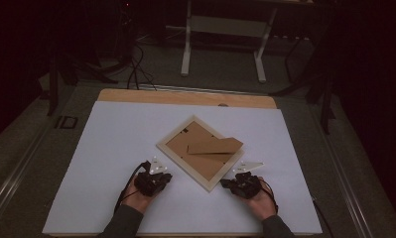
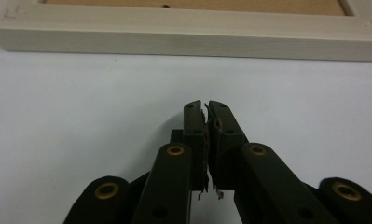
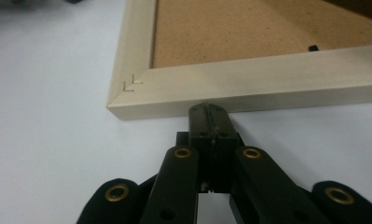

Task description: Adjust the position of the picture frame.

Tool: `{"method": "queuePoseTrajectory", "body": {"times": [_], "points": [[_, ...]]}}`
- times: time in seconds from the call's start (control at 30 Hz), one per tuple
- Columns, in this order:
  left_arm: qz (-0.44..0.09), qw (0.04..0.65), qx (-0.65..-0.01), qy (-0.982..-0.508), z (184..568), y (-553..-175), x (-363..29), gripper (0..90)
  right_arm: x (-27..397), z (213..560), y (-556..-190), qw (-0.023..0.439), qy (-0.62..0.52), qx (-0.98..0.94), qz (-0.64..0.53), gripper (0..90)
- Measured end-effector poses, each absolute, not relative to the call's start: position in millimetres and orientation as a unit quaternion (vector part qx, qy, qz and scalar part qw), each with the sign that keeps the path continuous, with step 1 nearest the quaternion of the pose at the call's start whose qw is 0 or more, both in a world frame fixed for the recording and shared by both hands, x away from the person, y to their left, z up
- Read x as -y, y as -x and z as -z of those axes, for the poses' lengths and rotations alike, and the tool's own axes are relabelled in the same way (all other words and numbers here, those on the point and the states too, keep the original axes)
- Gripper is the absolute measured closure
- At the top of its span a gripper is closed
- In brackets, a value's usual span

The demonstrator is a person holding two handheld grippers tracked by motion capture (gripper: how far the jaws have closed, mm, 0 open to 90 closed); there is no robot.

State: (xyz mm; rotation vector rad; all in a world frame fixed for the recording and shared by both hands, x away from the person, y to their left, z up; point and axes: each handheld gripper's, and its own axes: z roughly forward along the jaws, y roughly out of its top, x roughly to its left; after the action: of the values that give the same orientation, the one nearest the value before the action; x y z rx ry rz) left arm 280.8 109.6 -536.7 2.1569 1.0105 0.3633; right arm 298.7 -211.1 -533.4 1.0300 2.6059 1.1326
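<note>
A pale wooden picture frame [image 1: 177,154] lies face down and turned like a diamond on the white table sheet [image 1: 111,144]. Its brown backing board and fold-out stand [image 1: 215,146] face up. My left gripper [image 1: 158,174] sits near the frame's lower-left side, shut with nothing between its jaws. In the left gripper view the frame's edge [image 2: 183,39] runs across the top, well ahead of the gripper [image 2: 205,108]. My right gripper [image 1: 229,182] is shut and empty by the frame's bottom corner. In the right gripper view its tips [image 3: 210,111] are right at the frame's side [image 3: 267,88], close to the stapled corner.
The white sheet covers a wooden tabletop [image 1: 185,97] whose far edge shows. Beyond it, a white metal stand [image 1: 225,34] and cables [image 1: 136,69] lie on the dark floor. Open sheet extends left and right of the frame.
</note>
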Motion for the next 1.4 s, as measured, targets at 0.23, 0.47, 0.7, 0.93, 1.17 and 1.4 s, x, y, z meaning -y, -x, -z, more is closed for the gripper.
{"method": "queuePoseTrajectory", "body": {"times": [0.23,0.47,0.7,0.93,1.17,1.4], "points": [[-0.142,0.357,-0.391,-0.836,536.6,-280.4,-109.7,86.4,205.5,532.7,-302.3,0.068,-0.33,-0.865,-0.371,90.0],[-0.142,0.357,-0.394,-0.835,536.5,-280.0,-110.4,86.0,223.9,530.3,-316.2,0.105,-0.365,-0.852,-0.361,90.0],[-0.135,0.36,-0.392,-0.836,536.5,-280.2,-111.0,85.6,246.1,526.5,-338.3,0.138,-0.413,-0.826,-0.359,90.0],[-0.126,0.362,-0.389,-0.838,536.4,-280.4,-111.3,86.9,265.2,523.5,-359.2,0.157,-0.458,-0.794,-0.368,90.0],[-0.123,0.364,-0.39,-0.837,536.5,-280.6,-111.3,89.7,273.8,517.9,-374.7,0.176,-0.477,-0.78,-0.366,90.0],[-0.122,0.365,-0.395,-0.834,536.7,-281.3,-111.6,89.9,273.0,519.2,-393.2,0.179,-0.493,-0.772,-0.359,90.0]]}}
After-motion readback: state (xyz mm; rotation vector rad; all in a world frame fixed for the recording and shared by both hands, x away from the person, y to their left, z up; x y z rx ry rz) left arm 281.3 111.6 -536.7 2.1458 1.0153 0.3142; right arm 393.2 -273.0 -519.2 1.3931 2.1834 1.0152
